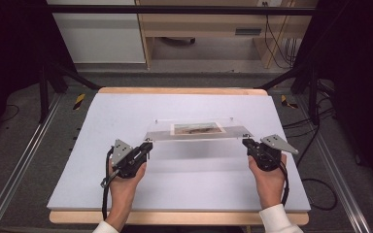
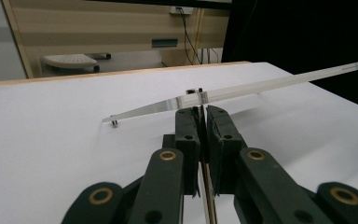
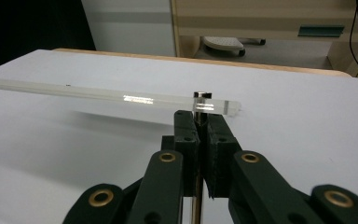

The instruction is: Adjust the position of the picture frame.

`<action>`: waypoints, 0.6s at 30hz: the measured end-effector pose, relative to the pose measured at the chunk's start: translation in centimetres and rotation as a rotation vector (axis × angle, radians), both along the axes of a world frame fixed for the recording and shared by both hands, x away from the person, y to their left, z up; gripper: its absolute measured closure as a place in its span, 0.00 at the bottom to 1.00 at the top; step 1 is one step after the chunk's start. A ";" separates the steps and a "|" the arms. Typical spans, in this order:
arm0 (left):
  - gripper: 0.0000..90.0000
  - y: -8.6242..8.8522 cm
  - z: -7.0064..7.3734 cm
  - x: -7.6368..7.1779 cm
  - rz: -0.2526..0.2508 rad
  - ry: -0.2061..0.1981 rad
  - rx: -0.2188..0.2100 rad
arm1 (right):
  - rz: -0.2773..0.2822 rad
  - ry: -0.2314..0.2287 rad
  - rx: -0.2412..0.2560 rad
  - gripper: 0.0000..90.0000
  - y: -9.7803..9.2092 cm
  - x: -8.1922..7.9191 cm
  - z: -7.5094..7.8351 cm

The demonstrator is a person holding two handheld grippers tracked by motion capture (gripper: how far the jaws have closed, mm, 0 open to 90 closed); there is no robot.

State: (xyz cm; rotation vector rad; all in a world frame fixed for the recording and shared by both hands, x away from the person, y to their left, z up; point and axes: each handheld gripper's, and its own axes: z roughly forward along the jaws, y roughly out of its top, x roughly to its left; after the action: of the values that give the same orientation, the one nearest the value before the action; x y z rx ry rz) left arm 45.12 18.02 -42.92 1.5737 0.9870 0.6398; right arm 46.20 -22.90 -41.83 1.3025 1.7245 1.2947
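A clear acrylic photo frame [image 1: 199, 130] with a small picture [image 1: 196, 128] in it hangs level above the white table [image 1: 126, 116]. My left gripper [image 1: 147, 145] is shut on the metal pin at the frame's near left corner [image 2: 195, 92]. In the left gripper view the plate [image 2: 270, 85] runs edge-on, up and to the right. My right gripper [image 1: 247, 143] is shut on the pin at the near right corner [image 3: 202, 95], and the plate [image 3: 98, 93] stretches away to the left. A faint shadow lies on the table below the frame.
The white board rests on a wooden tabletop [image 1: 175, 91] whose edge shows at the back and front. Black stand legs [image 1: 43, 82] rise at both sides and cables [image 1: 315, 184] lie on the floor at the right. Wooden furniture [image 1: 199, 29] stands behind the table.
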 end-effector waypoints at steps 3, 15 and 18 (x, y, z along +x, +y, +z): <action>0.92 0.0 0.0 0.0 0.000 -0.002 0.000 | 0.000 0.000 0.010 0.95 0.0 0.0 0.0; 0.92 0.0 0.0 -0.1 0.004 -0.003 0.004 | 0.007 0.004 0.013 0.95 0.0 -0.3 -0.2; 0.92 0.0 0.0 -0.1 0.004 -0.001 0.006 | 0.008 0.007 0.013 0.95 0.0 -0.3 -0.3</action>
State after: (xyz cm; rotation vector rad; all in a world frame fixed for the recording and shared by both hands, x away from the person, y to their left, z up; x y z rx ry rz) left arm 44.99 18.03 -42.96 1.5769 0.9883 0.6472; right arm 45.91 -22.94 -42.11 1.3103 1.7300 1.3097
